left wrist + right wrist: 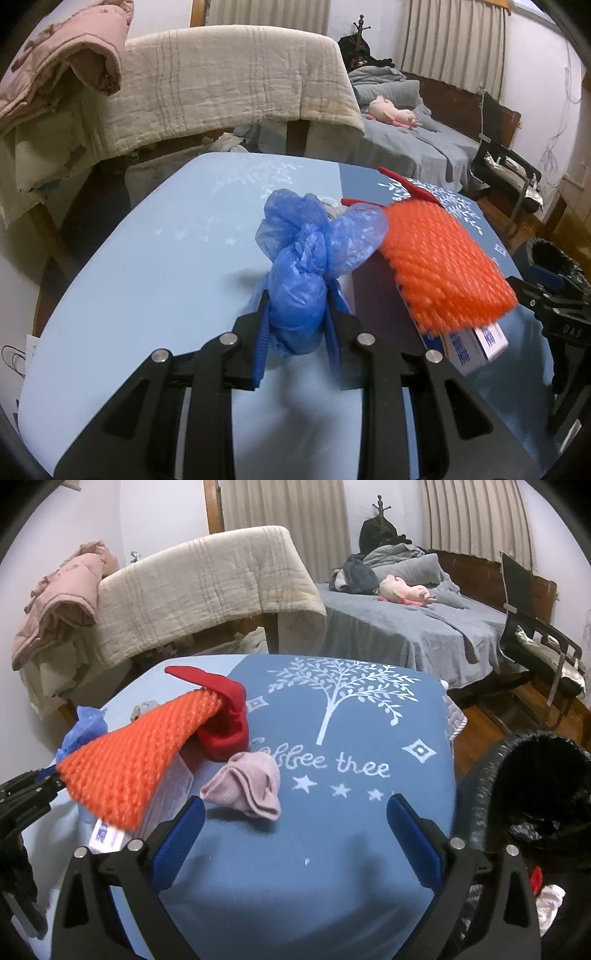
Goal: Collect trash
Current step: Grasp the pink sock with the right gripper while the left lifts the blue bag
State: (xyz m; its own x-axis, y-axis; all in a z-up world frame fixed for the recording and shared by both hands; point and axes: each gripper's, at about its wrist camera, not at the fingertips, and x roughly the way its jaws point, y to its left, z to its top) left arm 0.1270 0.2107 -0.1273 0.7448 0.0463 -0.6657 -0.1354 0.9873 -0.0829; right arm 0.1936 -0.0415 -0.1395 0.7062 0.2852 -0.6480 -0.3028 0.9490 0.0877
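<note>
The left gripper (297,306) is pinching a crumpled blue plastic glove (306,266) above the table (147,258); the right gripper (295,834) is hanging wide open and empty near the black-lined trash bin (517,775). The thin plastic is bulging loosely past the jaws, so it could be slipping free, or snagging the orange foam net (443,266) just beside it and dragging that along. Counted: one glove, one foam net, one white carton (476,343) beneath it, one red sock (225,716), one pink sock (247,786), one bin.
</note>
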